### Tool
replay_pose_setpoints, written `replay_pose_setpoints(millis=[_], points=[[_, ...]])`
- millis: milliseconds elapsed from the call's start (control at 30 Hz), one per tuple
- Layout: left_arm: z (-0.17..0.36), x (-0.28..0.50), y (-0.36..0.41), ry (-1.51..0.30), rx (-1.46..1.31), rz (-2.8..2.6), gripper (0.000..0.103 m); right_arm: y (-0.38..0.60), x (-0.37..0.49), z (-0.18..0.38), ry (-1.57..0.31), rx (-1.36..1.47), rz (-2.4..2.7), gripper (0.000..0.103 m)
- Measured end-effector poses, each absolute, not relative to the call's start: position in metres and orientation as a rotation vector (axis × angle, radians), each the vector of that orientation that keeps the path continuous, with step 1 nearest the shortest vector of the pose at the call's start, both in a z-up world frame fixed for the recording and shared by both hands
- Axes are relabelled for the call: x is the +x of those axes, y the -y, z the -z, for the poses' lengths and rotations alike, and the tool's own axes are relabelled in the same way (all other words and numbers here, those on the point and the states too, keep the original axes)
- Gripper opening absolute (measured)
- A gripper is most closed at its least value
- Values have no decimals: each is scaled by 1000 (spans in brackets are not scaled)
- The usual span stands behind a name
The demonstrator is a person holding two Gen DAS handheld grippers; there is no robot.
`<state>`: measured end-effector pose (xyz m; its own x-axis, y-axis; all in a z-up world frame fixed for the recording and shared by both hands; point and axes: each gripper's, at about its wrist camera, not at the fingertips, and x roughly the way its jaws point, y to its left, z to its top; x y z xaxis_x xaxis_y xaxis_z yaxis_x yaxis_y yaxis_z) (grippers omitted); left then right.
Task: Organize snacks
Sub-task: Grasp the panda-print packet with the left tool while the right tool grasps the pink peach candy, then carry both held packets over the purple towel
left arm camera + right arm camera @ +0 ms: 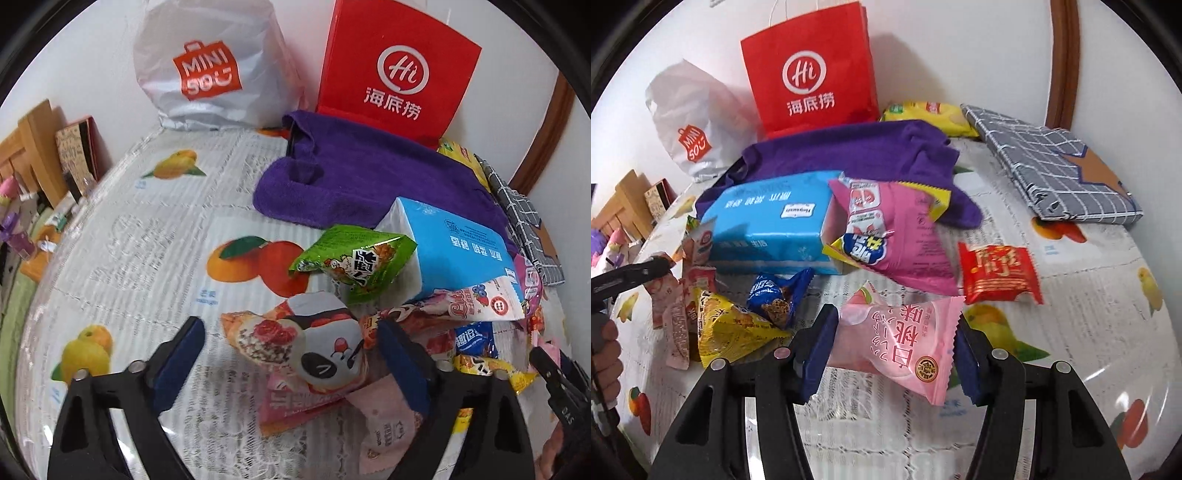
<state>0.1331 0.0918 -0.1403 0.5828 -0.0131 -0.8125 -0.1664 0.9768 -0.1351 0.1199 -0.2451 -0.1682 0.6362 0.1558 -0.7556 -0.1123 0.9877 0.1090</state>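
Table [1089, 280] w/ fruit-print cover carries everything I see. Biggest at back: red paper bag [812, 74], white plastic bag [690, 125], purple towel [857, 151], then blue tissue pack [768, 225]. Snack pile sits in front of the pack. My right gripper [892, 354] pinches a pale pink snack packet [897, 343], pads on both edges. My left gripper [291, 354] is spread wide around a panda-face packet [325, 350], not pressing it.

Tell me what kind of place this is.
Probably a home table against a wall: a fruit-print tablecloth with a lace cover, shopping bags standing at the back, and loose snack packets beside a tissue pack.
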Motion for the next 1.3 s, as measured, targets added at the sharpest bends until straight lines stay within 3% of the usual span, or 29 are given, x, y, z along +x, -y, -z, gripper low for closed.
replay_pose_setpoints(millis=[67, 233, 833, 1300], points=[[143, 136, -91, -965, -214, -86, 59, 249, 117, 165, -856, 56, -149, 59], [135, 129, -93, -953, -230, -66, 48, 255, 111, 161, -848, 89, -163, 59], [63, 63, -88, -820, -229, -21, 48, 240, 74, 118, -772, 66, -207, 59], [23, 64, -51, -778, -233, 78, 48, 226, 72, 66, -701, 14, -240, 59]])
